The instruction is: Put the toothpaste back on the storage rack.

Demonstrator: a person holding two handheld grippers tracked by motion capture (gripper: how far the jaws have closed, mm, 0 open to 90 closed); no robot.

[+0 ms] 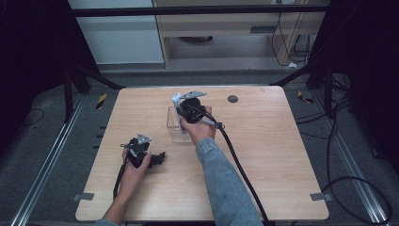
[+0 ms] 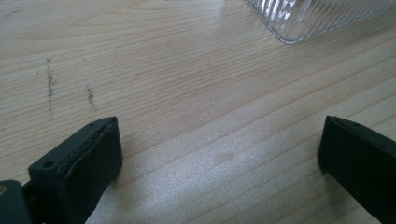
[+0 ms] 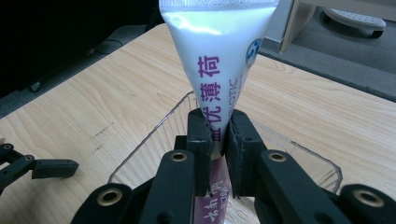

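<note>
Wooden table [image 1: 263, 155], clear bin [image 3: 299, 154], tube [image 3: 219, 60] in right tongs [image 3: 218, 135]

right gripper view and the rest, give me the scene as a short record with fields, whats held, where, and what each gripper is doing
held item: white squeeze tube with purple lettering, flat crimped end pointing away from the gripper
holder: right gripper, jaws clamped on the tube's narrow part
container: clear ribbed plastic box, open top, directly under the tube
other gripper: left gripper, jaws wide apart, nothing between them, close above the table
surface: light wooden table
extra: small dark round disc near the table's far edge
</note>
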